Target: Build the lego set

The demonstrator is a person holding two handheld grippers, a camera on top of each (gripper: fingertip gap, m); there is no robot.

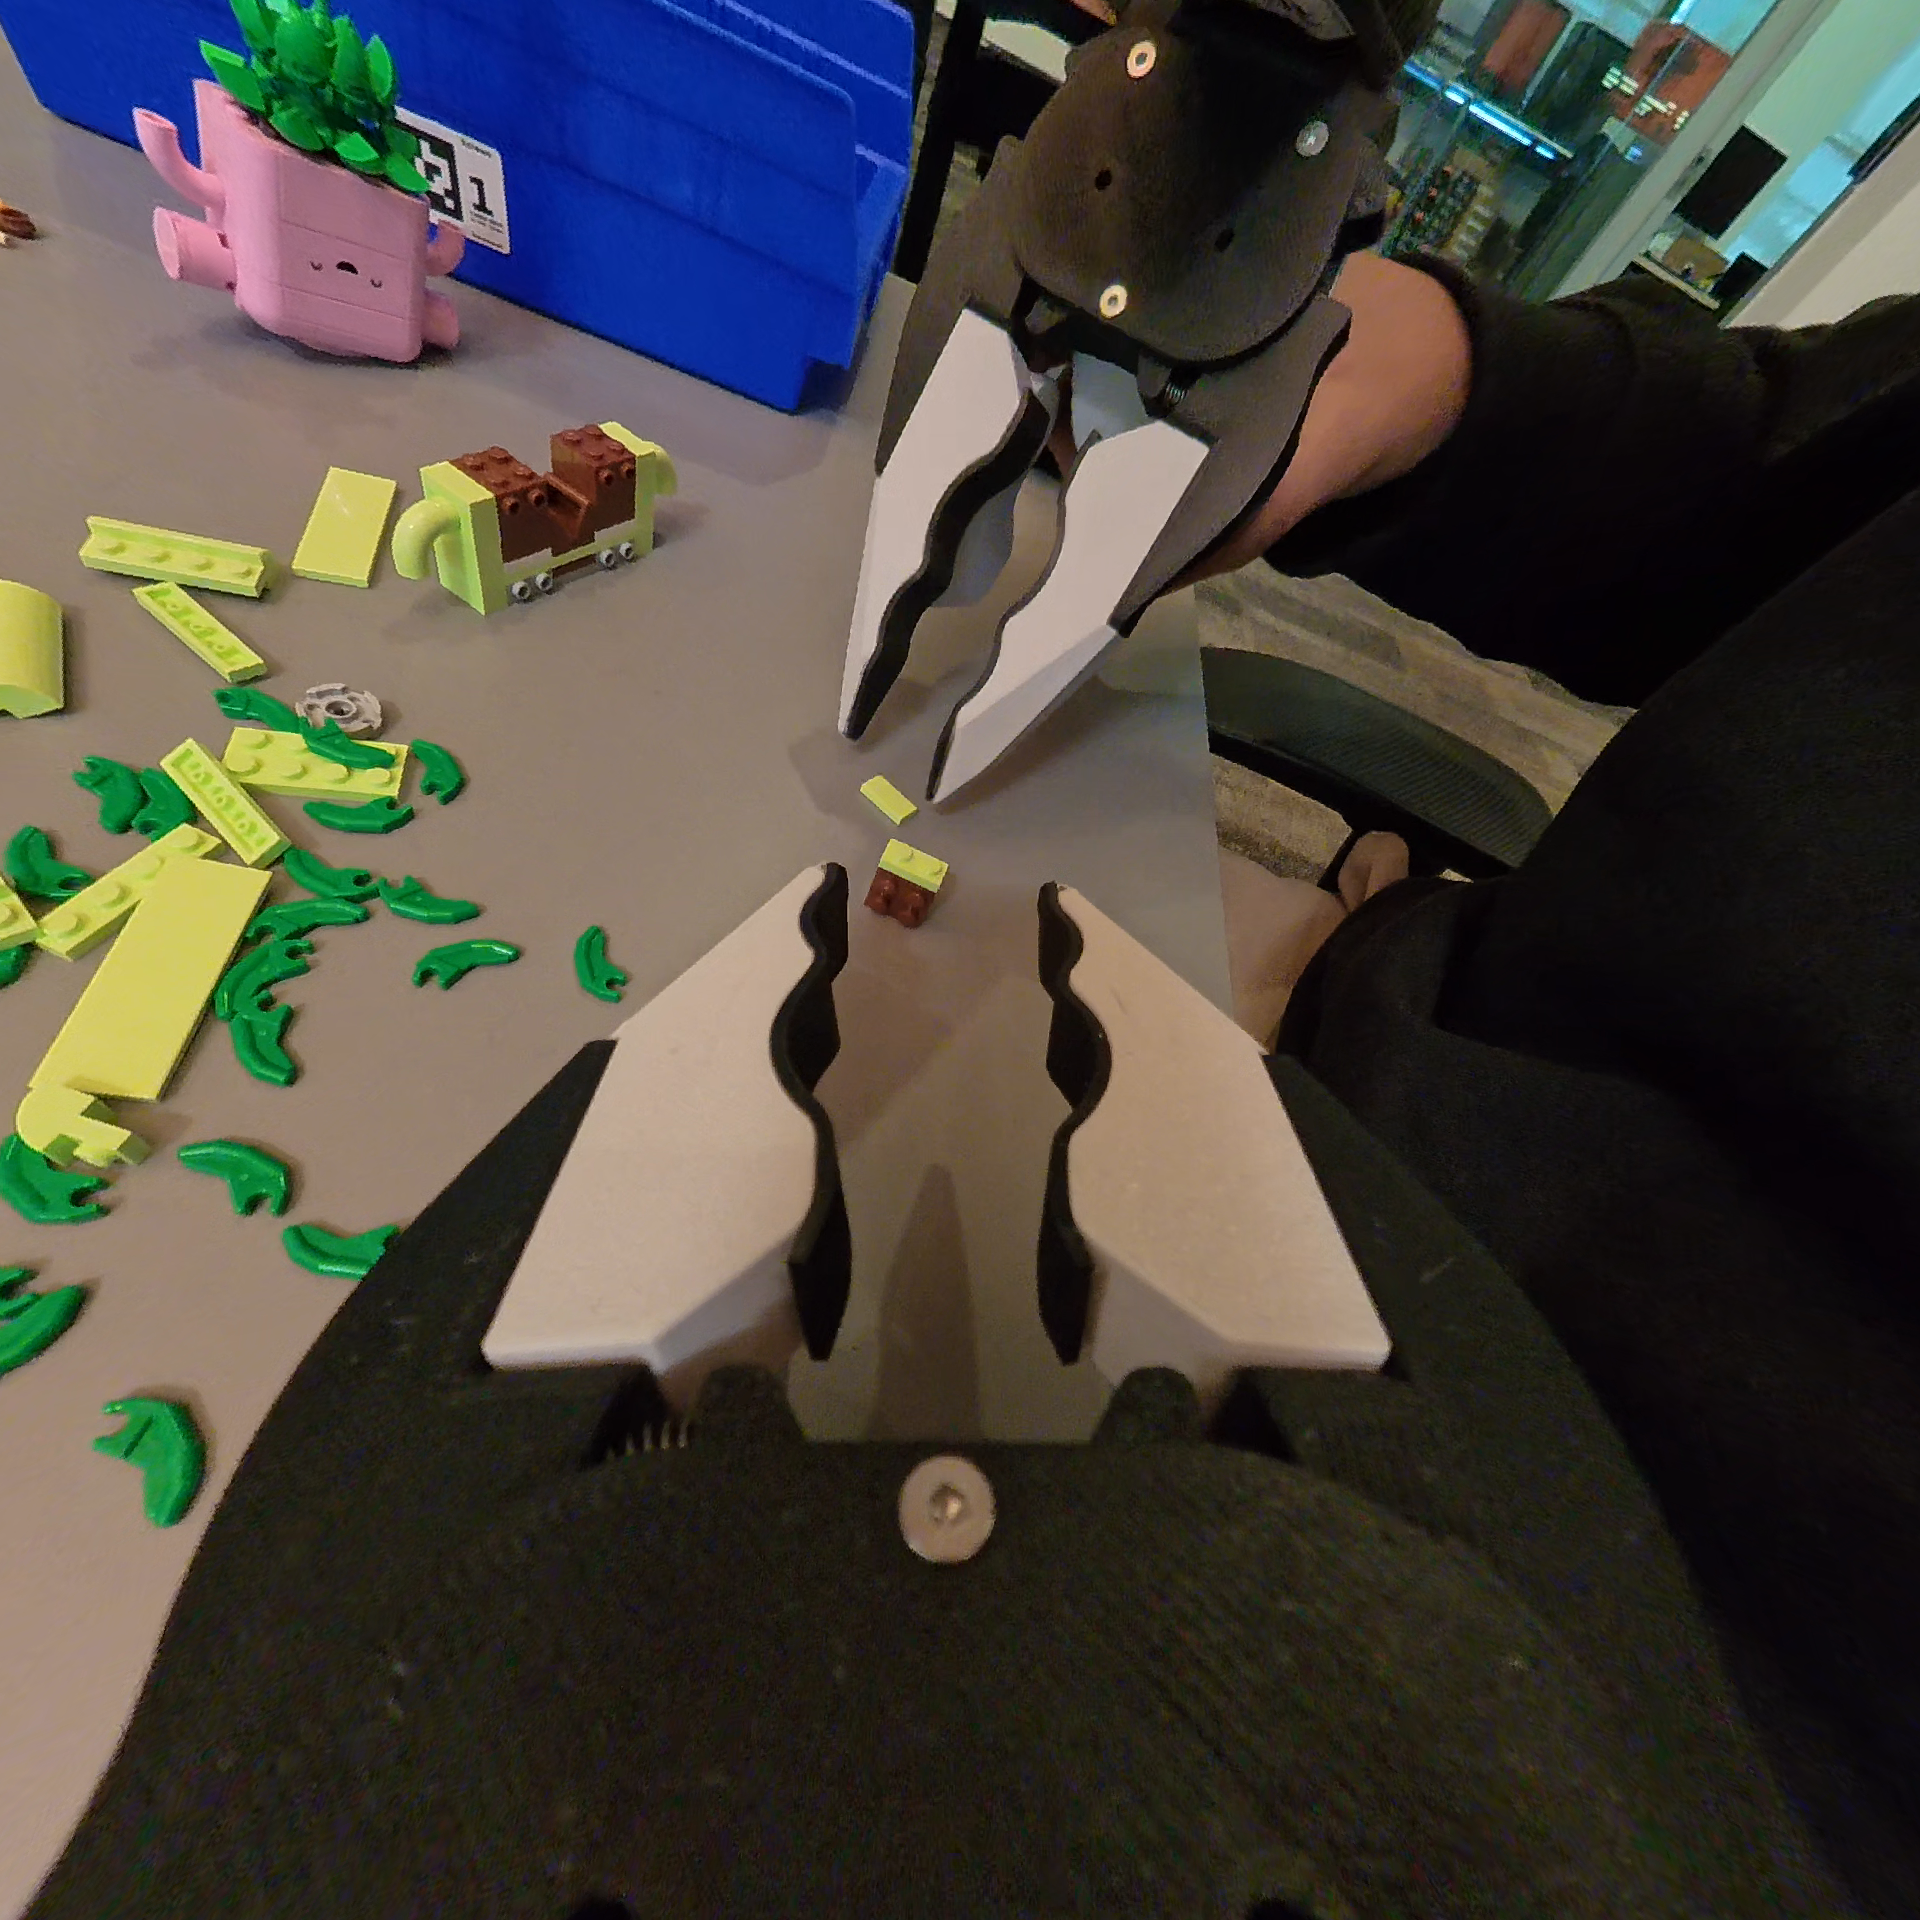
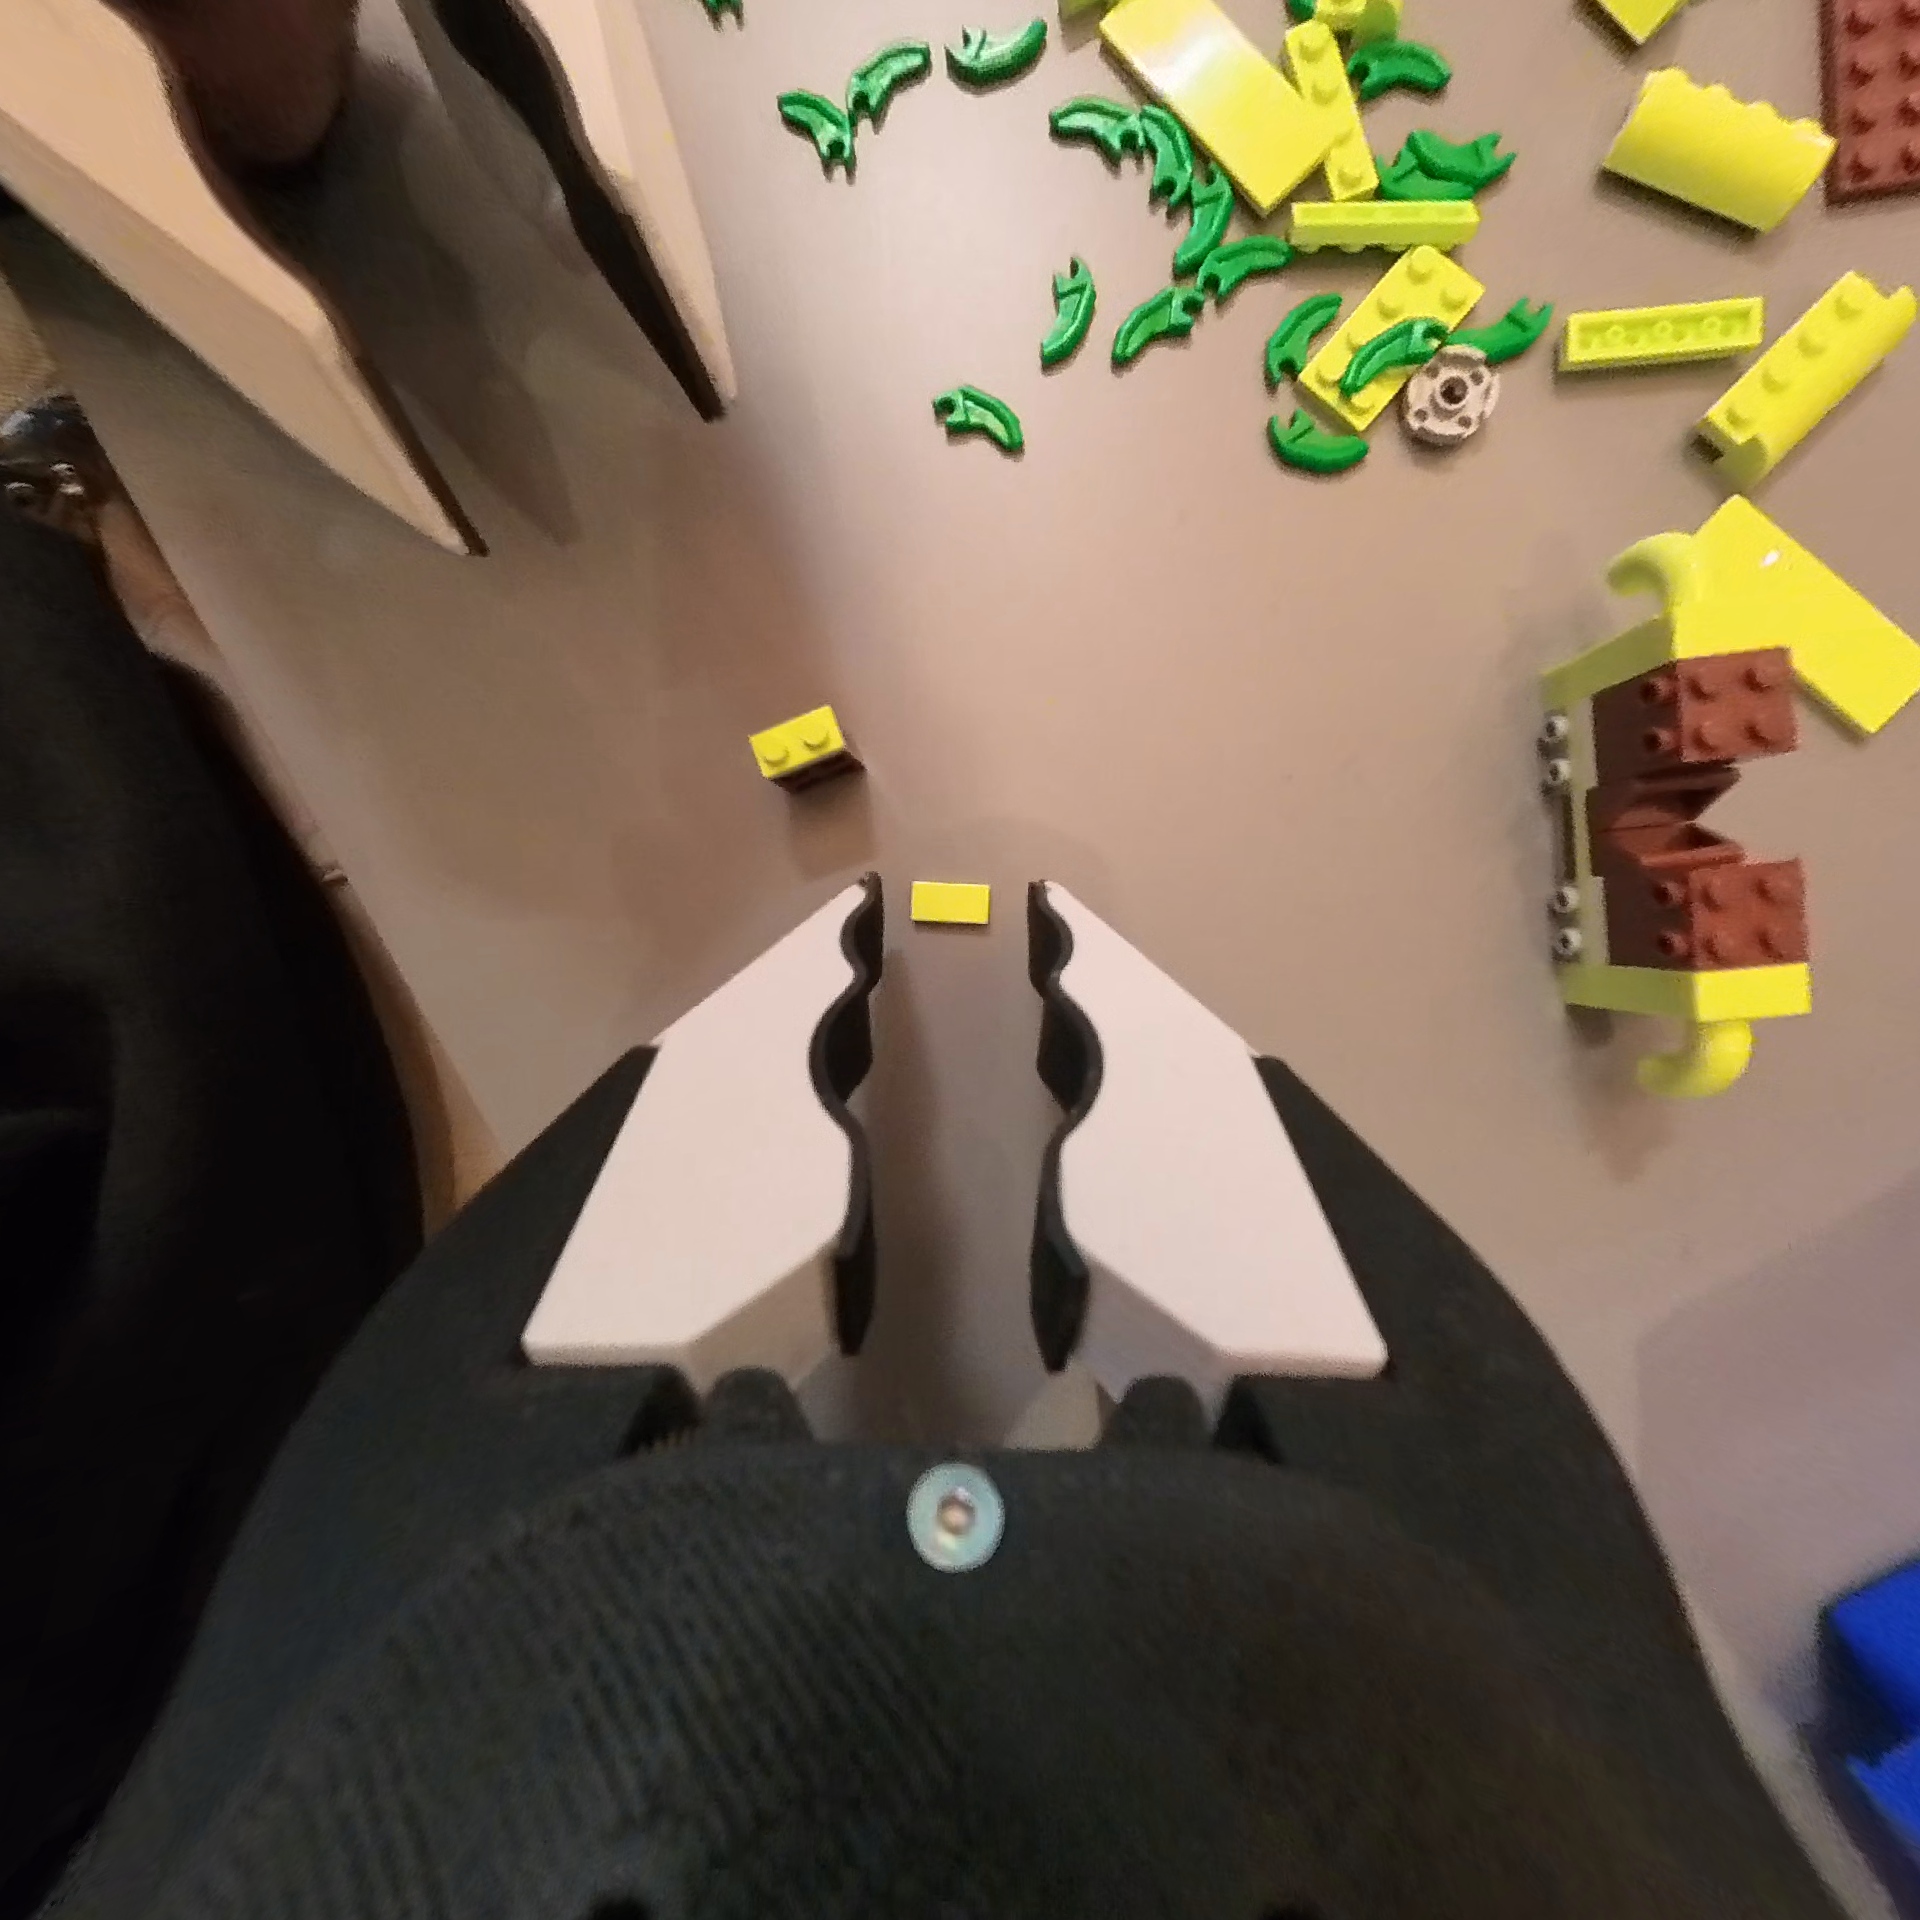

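A small flat lime tile [image 2: 950,902] lies on the grey table between the tips of my right gripper [image 2: 954,888], which is open and empty; the tile also shows in the left wrist view [image 1: 888,800]. A little brown brick with a lime plate on top [image 1: 907,883] sits just ahead of my left gripper [image 1: 940,878], which is open and empty; it shows in the right wrist view too [image 2: 805,750]. A half-built lime and brown body [image 1: 545,516] lies on its side farther off, also in the right wrist view [image 2: 1688,821]. My right gripper shows in the left wrist view [image 1: 894,764], tips down by the tile.
Several loose lime plates [image 1: 156,977] and green leaf pieces [image 1: 462,961] are scattered at the left. A finished pink pot with a green plant [image 1: 312,229] stands before blue bins [image 1: 675,177]. The table's edge [image 1: 1210,810] runs close on the right. A person's dark sleeve [image 1: 1610,416] is beyond it. My hands' fingertips stand some 8 centimeters from each other.
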